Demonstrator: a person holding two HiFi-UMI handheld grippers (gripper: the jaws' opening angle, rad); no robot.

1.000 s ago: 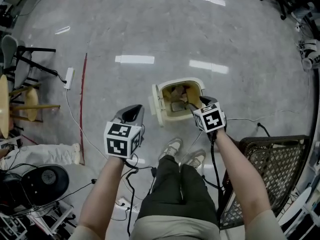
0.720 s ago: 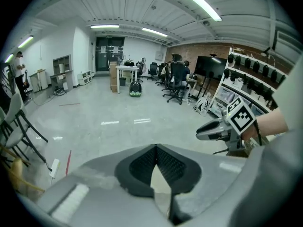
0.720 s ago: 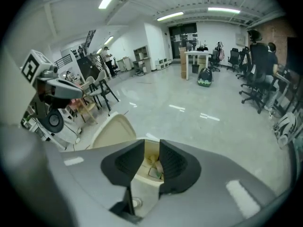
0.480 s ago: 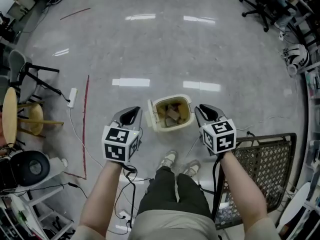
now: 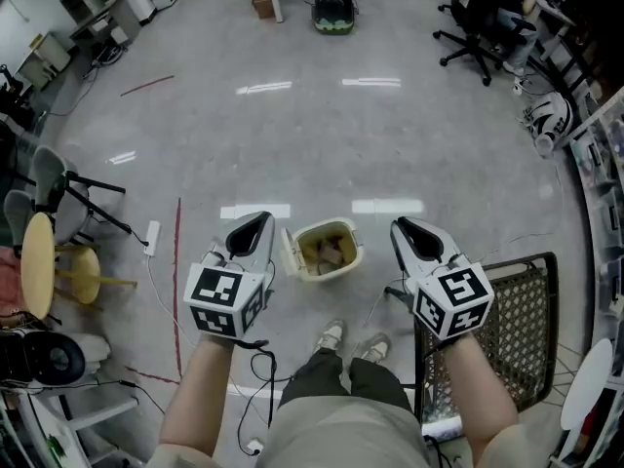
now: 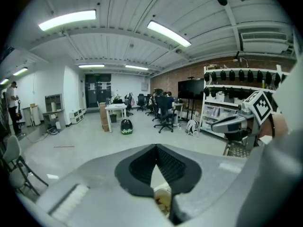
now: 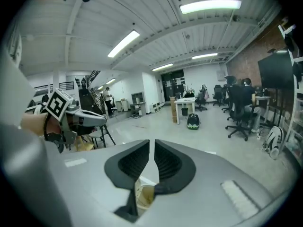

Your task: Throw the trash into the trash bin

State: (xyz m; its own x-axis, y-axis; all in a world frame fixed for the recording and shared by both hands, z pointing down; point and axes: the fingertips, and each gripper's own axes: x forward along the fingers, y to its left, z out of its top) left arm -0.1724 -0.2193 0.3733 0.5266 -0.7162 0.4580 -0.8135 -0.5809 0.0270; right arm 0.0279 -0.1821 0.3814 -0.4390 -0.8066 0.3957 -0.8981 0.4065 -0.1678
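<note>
We raise left gripper (image 5: 258, 220) and right gripper (image 5: 402, 227) clear above trash bin (image 5: 322, 225). Right fingers just closing, nearly together, empty. Left fingers pressed together. Trash (image 5: 330, 253) inside bin: task likely done.

The person is wearing a beige short-sleeved shirt (image 5: 341, 442), dark olive trousers (image 5: 341, 383) and pale sneakers (image 5: 331, 336). The left gripper (image 5: 255, 220) and right gripper (image 5: 400, 226) are showing grey shells, black ribbed pads (image 6: 170, 167) and cubes (image 5: 224, 298) with black-and-white square markers. A black cable (image 5: 270, 388) is trailing below the left one. The right jaws have just been closing, with nothing between them.
</note>
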